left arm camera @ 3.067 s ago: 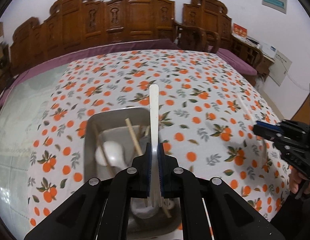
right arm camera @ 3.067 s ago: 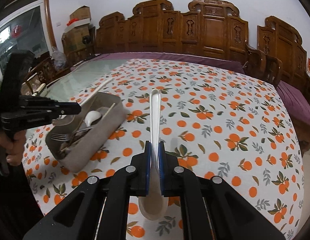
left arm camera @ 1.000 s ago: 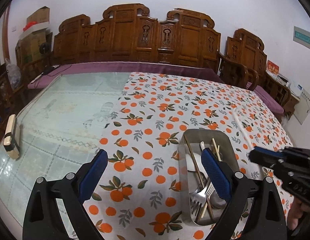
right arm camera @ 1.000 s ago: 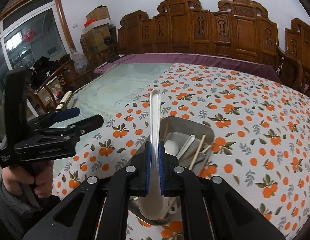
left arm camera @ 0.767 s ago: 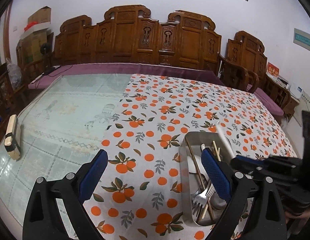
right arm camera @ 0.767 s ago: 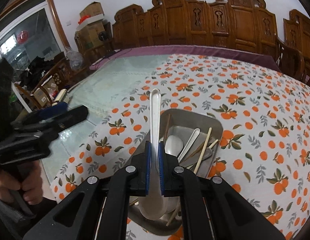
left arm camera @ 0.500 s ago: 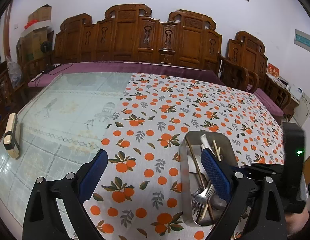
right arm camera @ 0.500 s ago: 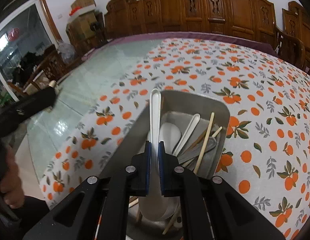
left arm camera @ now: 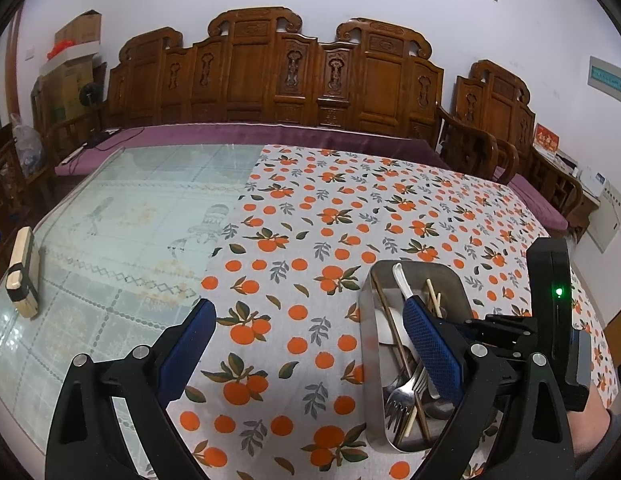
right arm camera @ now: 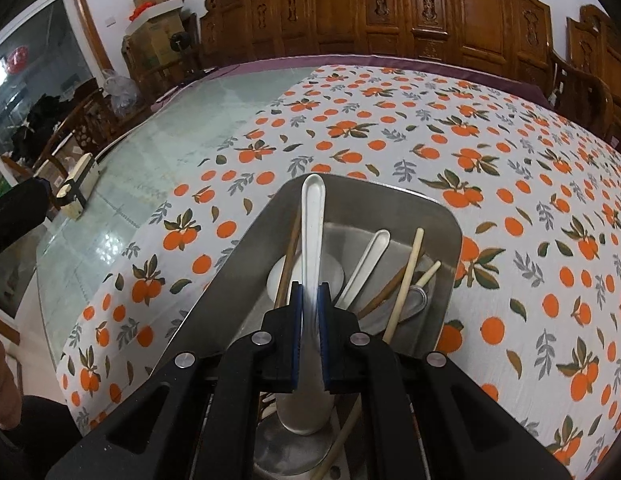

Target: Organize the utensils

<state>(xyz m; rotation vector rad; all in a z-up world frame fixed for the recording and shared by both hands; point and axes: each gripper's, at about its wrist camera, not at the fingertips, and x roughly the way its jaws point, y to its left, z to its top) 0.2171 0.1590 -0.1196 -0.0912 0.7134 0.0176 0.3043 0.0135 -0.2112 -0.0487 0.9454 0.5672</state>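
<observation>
A steel tray [right arm camera: 450,216] sits on the orange-print tablecloth and holds spoons, forks [left arm camera: 402,396] and chopsticks [right arm camera: 406,276]. My right gripper [right arm camera: 310,292] is shut on a white spoon [right arm camera: 312,216] and holds it low inside the tray, handle pointing away. In the left wrist view the spoon's handle [left arm camera: 400,278] rises from the tray [left arm camera: 368,320], with the right gripper over the tray's near end. My left gripper [left arm camera: 306,344] is open and empty, above the cloth to the left of the tray.
A wooden brush block [left arm camera: 22,272] lies on the glass tabletop at the far left. Carved wooden chairs [left arm camera: 270,76] line the table's far side. The cloth [right arm camera: 530,160] covers the table's right half; bare glass [left arm camera: 122,216] lies to the left.
My right gripper has carried the white spoon down from above the table into the tray. My left gripper released its fork into the tray earlier and now hangs open.
</observation>
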